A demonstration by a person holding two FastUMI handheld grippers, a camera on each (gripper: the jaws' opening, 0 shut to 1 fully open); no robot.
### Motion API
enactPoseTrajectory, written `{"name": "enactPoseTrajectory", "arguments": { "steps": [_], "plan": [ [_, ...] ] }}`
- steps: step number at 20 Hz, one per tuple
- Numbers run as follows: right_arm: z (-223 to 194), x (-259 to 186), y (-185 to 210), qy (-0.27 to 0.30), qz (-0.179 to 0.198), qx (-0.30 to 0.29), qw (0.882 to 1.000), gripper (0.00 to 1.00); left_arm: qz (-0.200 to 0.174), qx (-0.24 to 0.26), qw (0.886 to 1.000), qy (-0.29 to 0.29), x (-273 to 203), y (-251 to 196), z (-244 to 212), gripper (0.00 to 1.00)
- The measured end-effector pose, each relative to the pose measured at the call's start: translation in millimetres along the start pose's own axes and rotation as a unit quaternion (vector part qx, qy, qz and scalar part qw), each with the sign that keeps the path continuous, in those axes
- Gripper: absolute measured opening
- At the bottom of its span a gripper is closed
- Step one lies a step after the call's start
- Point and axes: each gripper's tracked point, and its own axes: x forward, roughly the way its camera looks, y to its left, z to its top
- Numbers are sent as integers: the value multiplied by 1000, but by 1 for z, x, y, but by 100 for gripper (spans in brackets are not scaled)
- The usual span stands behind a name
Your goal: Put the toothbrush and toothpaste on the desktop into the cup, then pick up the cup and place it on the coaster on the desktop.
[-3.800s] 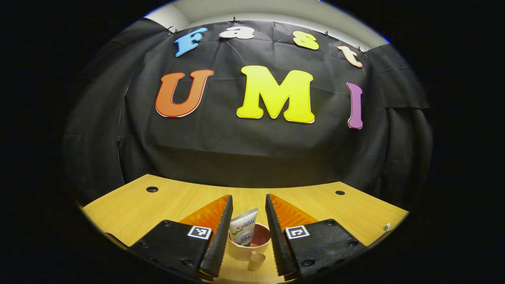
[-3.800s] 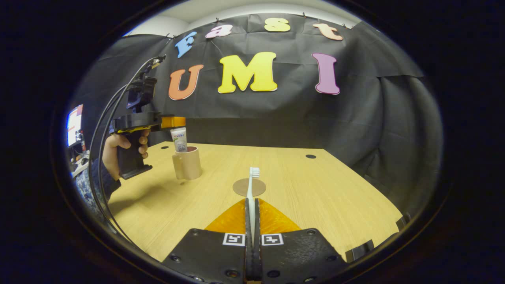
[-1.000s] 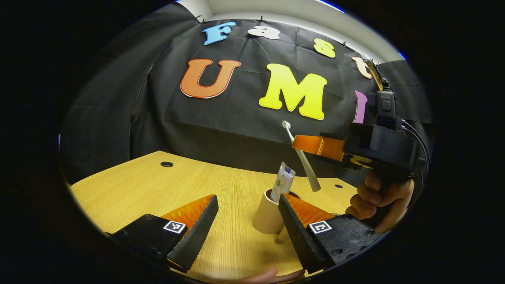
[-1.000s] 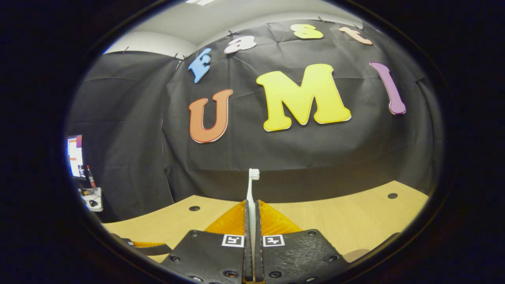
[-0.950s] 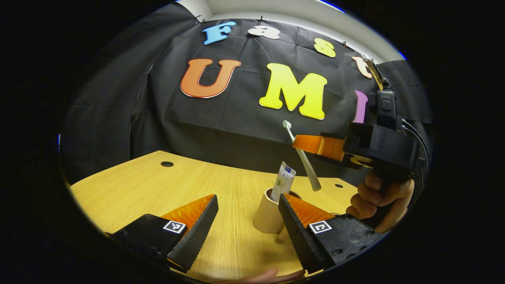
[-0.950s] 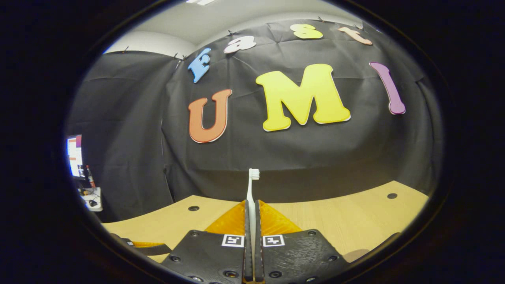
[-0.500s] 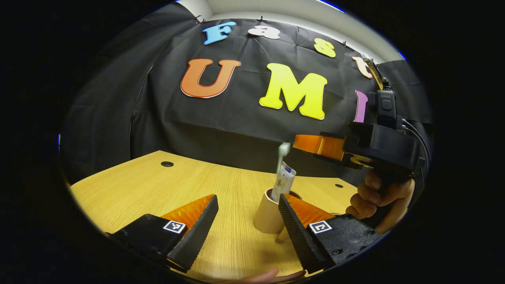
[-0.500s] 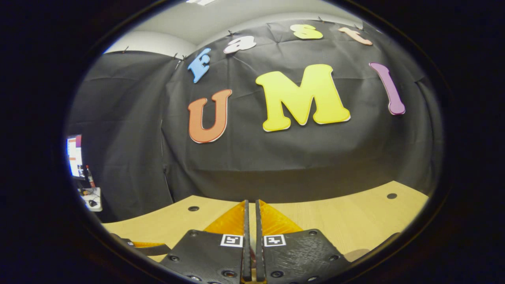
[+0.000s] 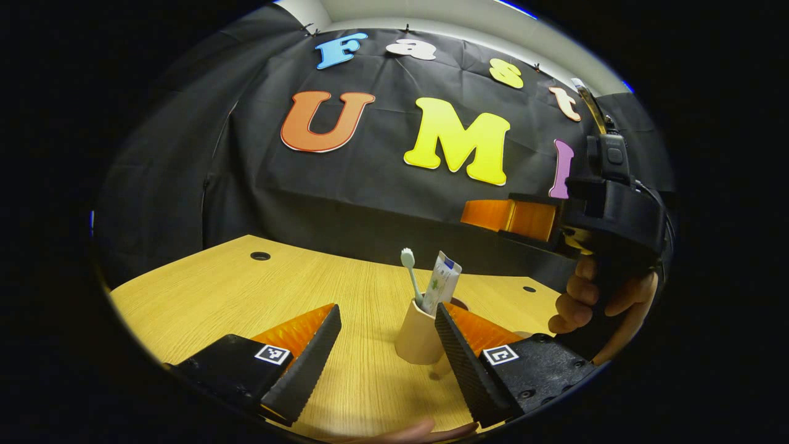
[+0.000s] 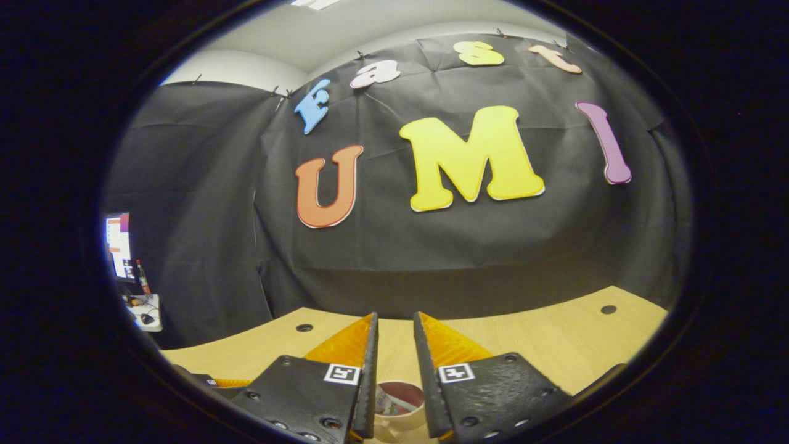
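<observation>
Now both hand-held grippers, left (image 9: 385, 345) and right (image 10: 394, 376), gape empty; a careless grab could tip the cup (image 9: 419, 336), spilling toothbrush (image 9: 412, 277) and toothpaste (image 9: 442, 280).

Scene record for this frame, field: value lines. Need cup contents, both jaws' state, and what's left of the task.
cup: upright on the desk, between the left gripper's fingers, untouched
toothbrush: in cup, bristles up
toothpaste: in cup, leaning
left jaws: open, empty
right gripper: above the cup, jaws open, empty
coaster: location unconfirmed here
remaining: lift cup, set it on coaster
</observation>
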Motion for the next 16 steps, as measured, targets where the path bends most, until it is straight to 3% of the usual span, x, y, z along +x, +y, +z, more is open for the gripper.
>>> {"name": "enactPoseTrajectory", "arguments": {
  "steps": [5,11,16],
  "plan": [
    [15,-33,-25,1,-23,-32,999,61,-3,-9,1000,-6,0,-7,2,97],
    [37,-93,-61,-14,-25,-46,999,80,-24,48,998,14,-5,-57,24,96],
    [54,-147,-98,-37,-34,-63,997,91,2,65,996,69,-1,-81,47,96]
  ]
}}
